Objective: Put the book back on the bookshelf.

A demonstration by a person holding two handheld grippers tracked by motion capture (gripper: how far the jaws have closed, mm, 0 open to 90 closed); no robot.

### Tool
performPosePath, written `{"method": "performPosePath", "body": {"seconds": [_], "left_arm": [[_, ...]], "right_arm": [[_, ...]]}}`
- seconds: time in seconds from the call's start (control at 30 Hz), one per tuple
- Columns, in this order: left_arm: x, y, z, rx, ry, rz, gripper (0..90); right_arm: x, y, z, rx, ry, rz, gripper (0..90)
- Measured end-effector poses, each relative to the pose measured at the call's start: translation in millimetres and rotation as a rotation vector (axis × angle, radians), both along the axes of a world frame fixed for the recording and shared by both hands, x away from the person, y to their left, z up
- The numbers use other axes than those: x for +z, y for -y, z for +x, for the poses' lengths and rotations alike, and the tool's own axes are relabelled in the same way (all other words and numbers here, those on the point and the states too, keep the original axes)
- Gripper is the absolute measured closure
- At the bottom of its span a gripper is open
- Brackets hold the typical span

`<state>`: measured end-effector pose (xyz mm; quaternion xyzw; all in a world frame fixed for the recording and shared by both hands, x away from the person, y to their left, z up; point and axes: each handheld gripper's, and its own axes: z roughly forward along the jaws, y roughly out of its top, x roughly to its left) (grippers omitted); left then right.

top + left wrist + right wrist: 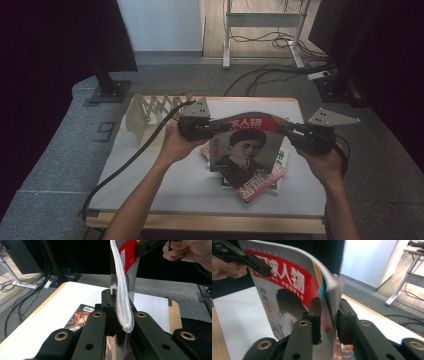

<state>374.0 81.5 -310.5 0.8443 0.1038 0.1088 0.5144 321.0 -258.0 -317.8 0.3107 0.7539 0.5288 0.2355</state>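
A magazine [245,150] with a red title band and a portrait cover hangs upright above the table, held by its two top corners. My left gripper [212,127] is shut on its upper left corner; in the left gripper view [120,302] the white page edges [123,302] are pinched between the black jaws. My right gripper [282,129] grips the upper right corner. In the right gripper view [328,310] the curved cover [287,290] and fanned pages sit between the jaws. Each gripper view shows the other gripper [147,246] [259,265] clamped on the far corner.
More magazines [260,187] lie stacked on the white table mat [165,185] under the held one; one with orange artwork [80,317] shows below the left gripper. A wooden accordion rack [155,112] stands at the table's back left. Cables run over the floor beyond.
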Motion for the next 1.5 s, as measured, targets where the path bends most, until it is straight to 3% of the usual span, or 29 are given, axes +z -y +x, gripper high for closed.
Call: {"method": "performPosePath", "body": {"seconds": [0.2,0.33,0.57,0.63,0.87,0.93,1.07,1.1,1.2,1.5], "left_arm": [[-0.8,-0.1,-1.0,-0.005,0.008,-0.001,86.0],[-1.2,1.0,-2.4,-0.002,0.013,0.0,85.8],[-1.0,1.1,-3.2,-0.005,0.022,0.006,85.9],[-0.7,0.6,-3.2,-0.007,0.023,0.009,86.0],[0.2,-0.7,-3.1,-0.01,0.018,0.016,85.9],[0.4,-1.1,-3.0,-0.009,0.017,0.017,85.9],[1.1,-2.2,-3.7,-0.007,0.018,0.024,85.8],[1.3,-2.6,-4.0,-0.007,0.021,0.029,85.8],[2.4,-3.8,-6.1,-0.004,0.039,0.046,85.2],[4.9,-6.3,-6.3,0.001,0.013,0.063,85.8]], "right_arm": [[-14.1,12.2,-0.3,-0.035,-0.031,0.004,68.5],[-28.3,21.4,-3.8,-0.095,-0.038,-0.022,55.9],[-53.7,30.5,-6.8,-0.19,-0.062,-0.059,41.6],[-67.4,34.6,-6.4,-0.225,-0.083,-0.073,36.3],[-92.9,41.6,-4.6,-0.287,-0.134,-0.107,24.2],[-101.8,42.9,-4.3,-0.313,-0.15,-0.123,15.8],[-125.1,47.5,-2.9,-0.367,-0.191,-0.141,11.6],[-125.1,47.5,-2.9,-0.367,-0.191,-0.141,11.6],[-145.1,51.2,-0.4,-0.395,-0.239,-0.148,0.4],[-178.6,60.4,-1.5,-0.432,-0.306,-0.168,0.0]]}}
